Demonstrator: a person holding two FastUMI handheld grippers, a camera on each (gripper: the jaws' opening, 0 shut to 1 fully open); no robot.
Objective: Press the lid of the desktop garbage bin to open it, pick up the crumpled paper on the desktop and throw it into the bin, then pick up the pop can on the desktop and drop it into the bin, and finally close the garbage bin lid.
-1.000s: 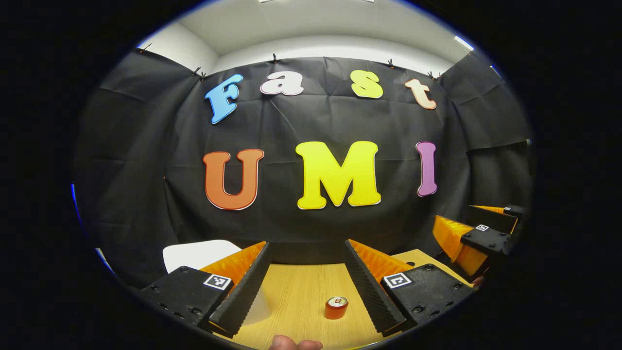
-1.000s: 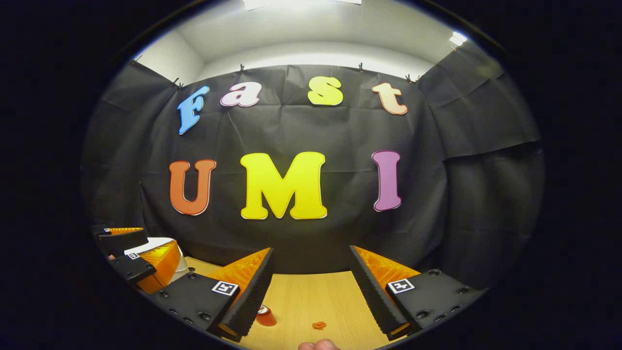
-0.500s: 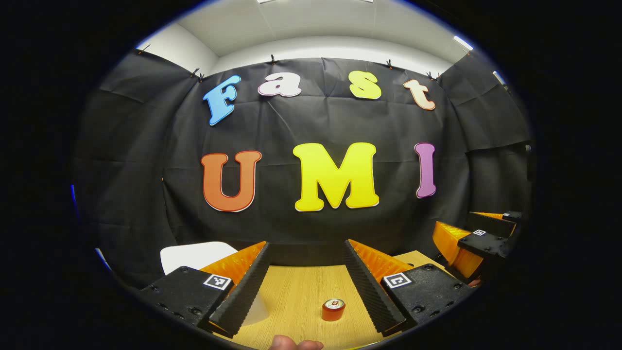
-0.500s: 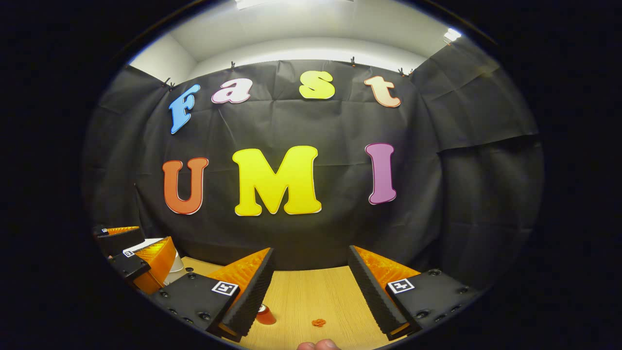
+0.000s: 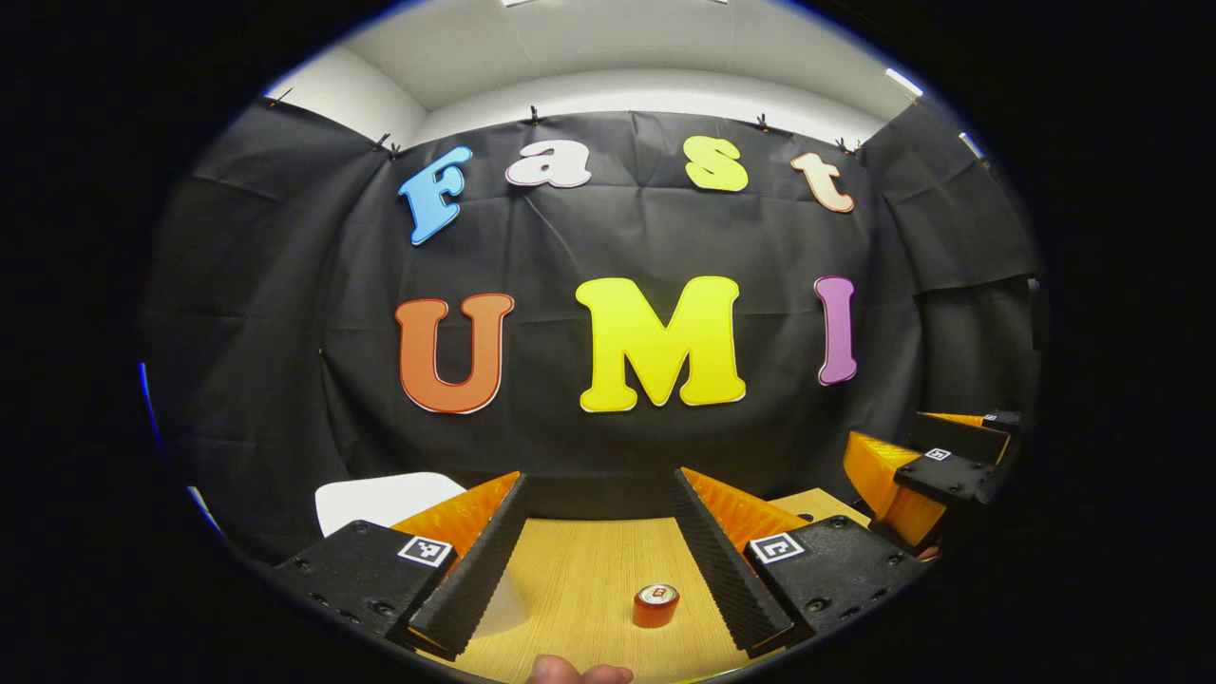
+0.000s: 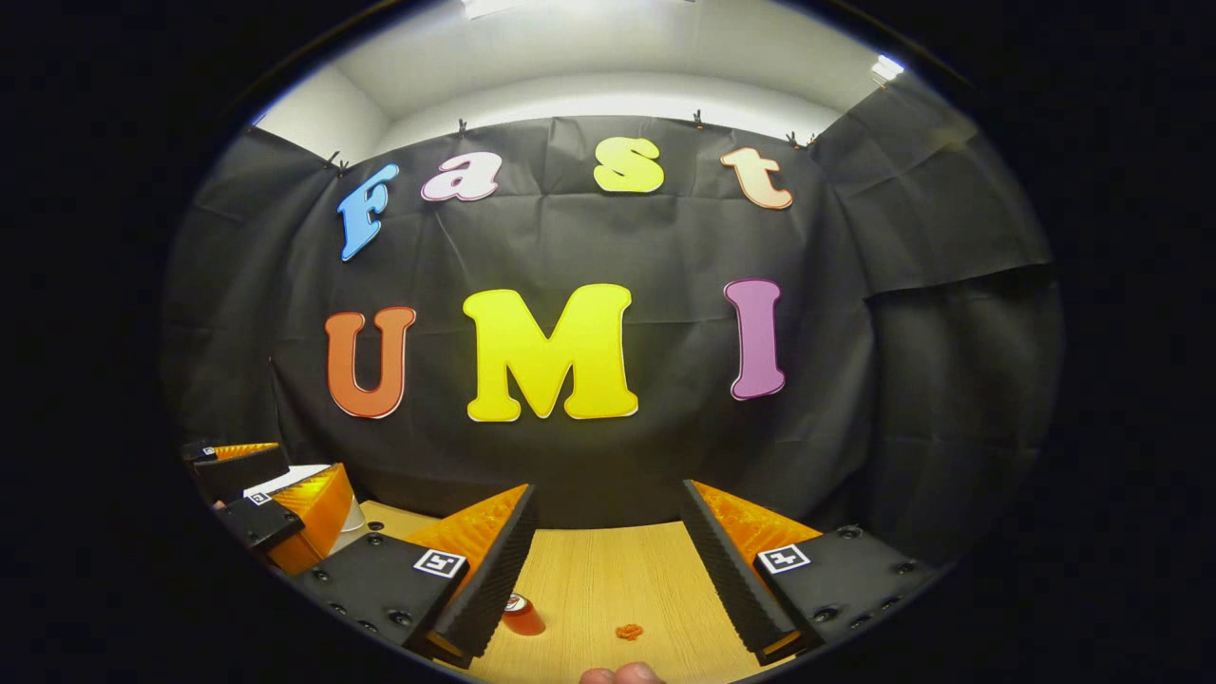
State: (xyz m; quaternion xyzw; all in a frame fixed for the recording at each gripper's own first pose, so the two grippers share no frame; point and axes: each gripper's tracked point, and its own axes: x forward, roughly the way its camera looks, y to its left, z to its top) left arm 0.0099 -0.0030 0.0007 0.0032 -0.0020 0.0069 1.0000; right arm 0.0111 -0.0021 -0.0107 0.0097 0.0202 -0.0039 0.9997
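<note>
The task is standing at its start: the can [image 5: 655, 605] is sitting upright on the worktop [image 5: 579, 570], and the white bin [image 5: 380, 496] is waiting at ten o'clock behind the left gripper [image 5: 598, 560]. Both grippers are holding spread and empty. The paper [image 6: 628, 631] is lying at six o'clock between the right gripper [image 6: 608, 570] fingers.

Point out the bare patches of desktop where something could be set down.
Bare wood runs from the pop can back to the black cloth wall, and, in the right gripper view, right of the small orange scrap. It is crowded at the left, where the white bin stands.
</note>
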